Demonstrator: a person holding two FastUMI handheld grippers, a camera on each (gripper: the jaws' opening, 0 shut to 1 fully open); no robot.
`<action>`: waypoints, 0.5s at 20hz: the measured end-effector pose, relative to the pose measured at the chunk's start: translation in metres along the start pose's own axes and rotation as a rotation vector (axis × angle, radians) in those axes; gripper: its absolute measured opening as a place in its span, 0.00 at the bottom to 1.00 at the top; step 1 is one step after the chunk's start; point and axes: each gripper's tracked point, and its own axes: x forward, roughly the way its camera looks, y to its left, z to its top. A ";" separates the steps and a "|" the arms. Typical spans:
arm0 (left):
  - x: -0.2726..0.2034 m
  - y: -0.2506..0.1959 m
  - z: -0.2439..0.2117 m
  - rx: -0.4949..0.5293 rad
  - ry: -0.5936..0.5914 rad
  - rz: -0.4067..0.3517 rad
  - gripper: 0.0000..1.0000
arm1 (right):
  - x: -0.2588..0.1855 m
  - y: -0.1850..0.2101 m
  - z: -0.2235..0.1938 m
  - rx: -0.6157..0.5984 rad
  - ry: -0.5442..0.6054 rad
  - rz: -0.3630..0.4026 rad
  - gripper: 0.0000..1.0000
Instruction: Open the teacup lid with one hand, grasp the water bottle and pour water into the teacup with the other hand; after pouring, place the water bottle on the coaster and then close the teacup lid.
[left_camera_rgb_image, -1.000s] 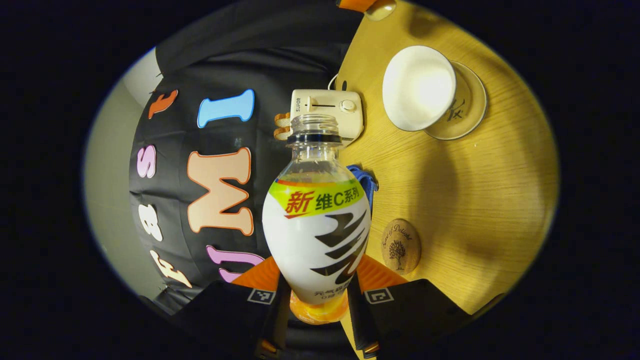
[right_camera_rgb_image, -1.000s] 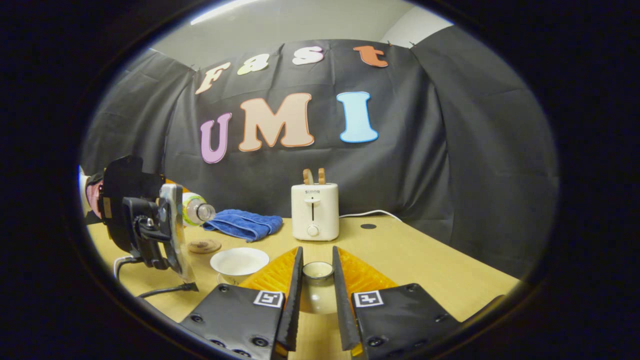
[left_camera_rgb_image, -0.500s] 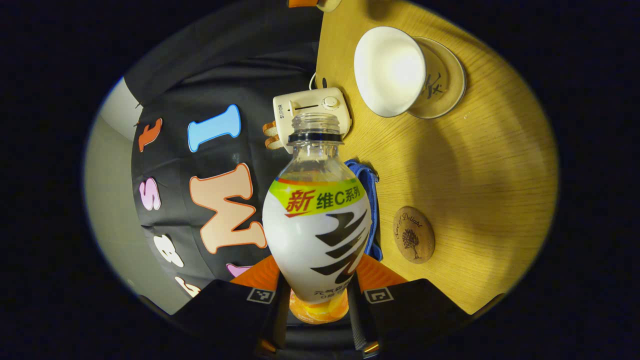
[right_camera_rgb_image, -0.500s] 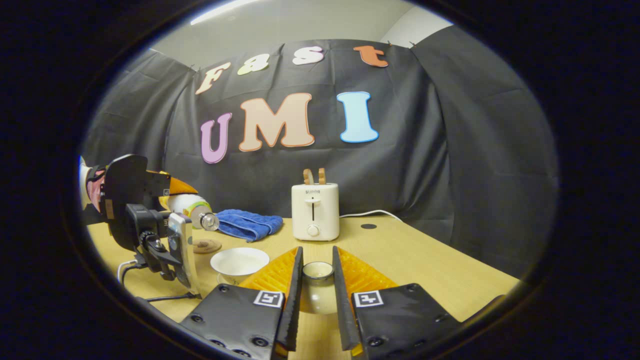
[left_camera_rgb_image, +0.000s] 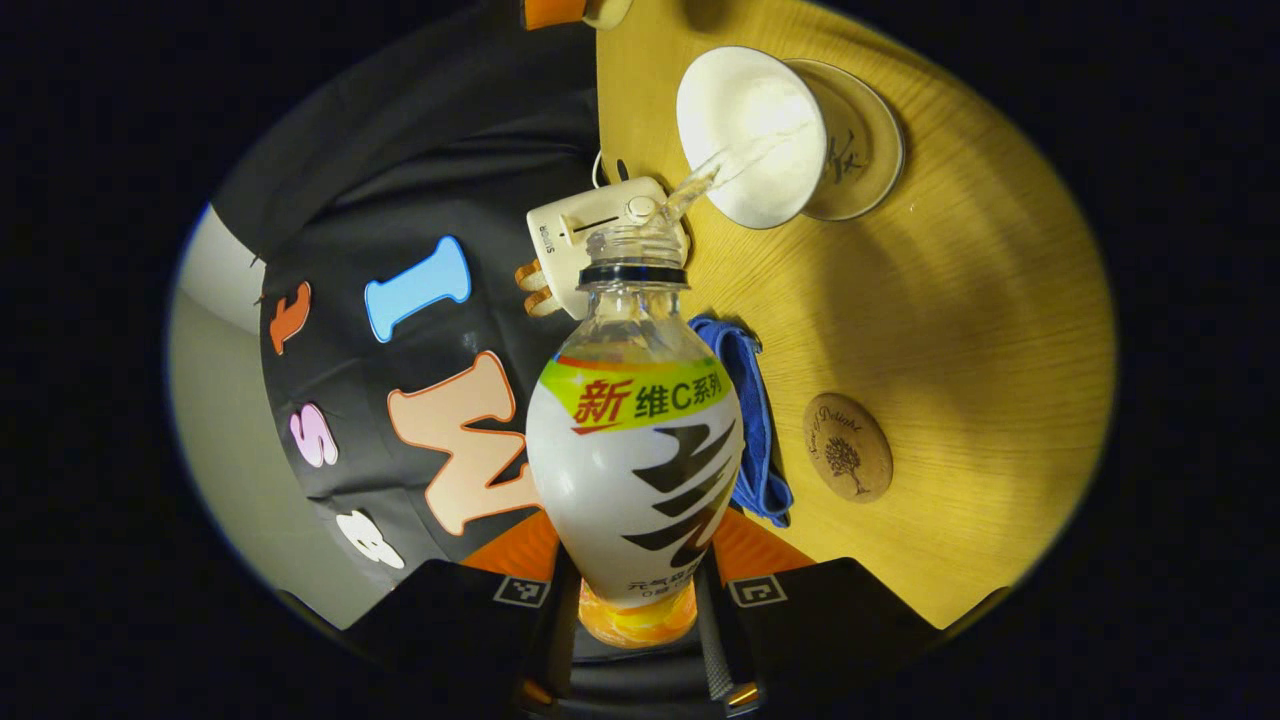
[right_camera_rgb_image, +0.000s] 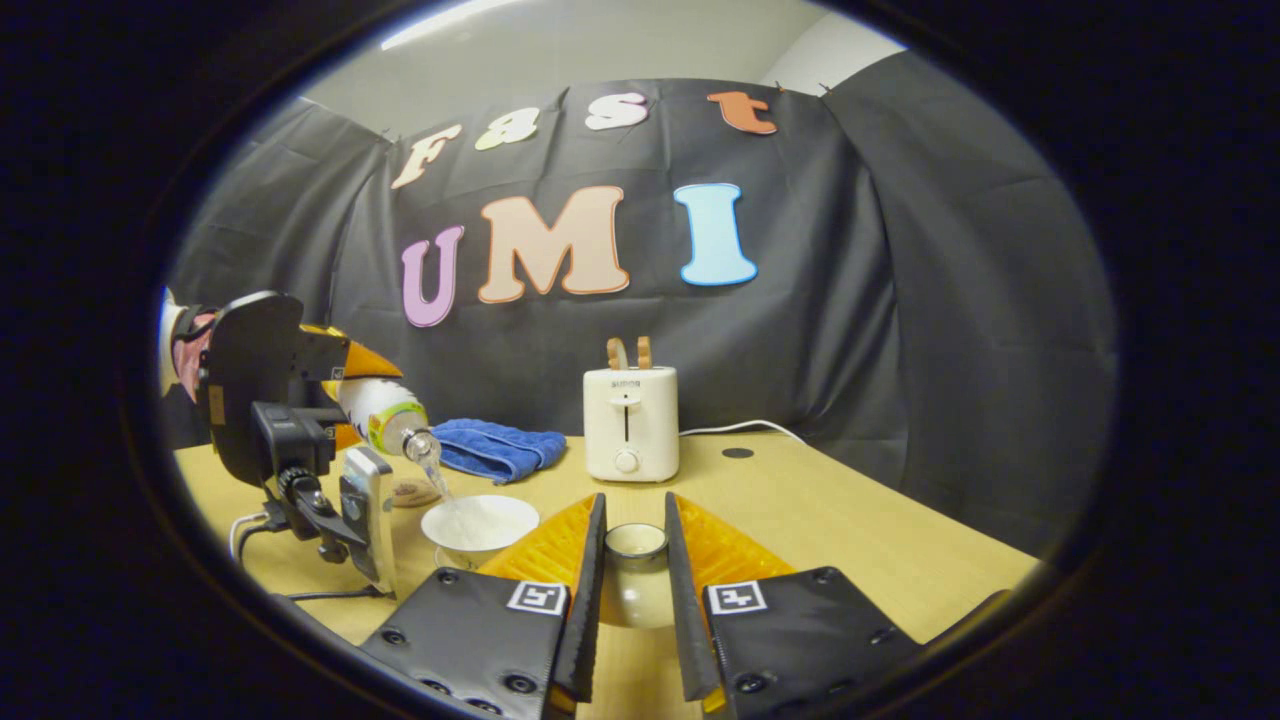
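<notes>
Left gripper was clamped on the lower body of the water bottle, both fingers pressing its sides. Bottle was tipped, uncapped mouth aimed at the teacup; a thin stream of water ran from mouth into the cup. Teacup sat open on its saucer on the bench. Coaster lay bare, well apart from the cup, near the blue towel. Right gripper was closed on the teacup lid, held just right of the cup. Toaster stood behind.
</notes>
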 end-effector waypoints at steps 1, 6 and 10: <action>0.000 0.001 0.001 0.018 0.001 -0.002 0.49 | 0.000 0.000 0.000 0.000 0.000 0.001 0.35; -0.004 0.015 0.003 0.120 0.001 0.010 0.49 | 0.000 0.000 0.000 0.000 0.000 0.004 0.35; -0.007 0.023 0.005 0.186 0.005 0.023 0.49 | 0.000 0.001 0.000 0.000 0.000 0.004 0.35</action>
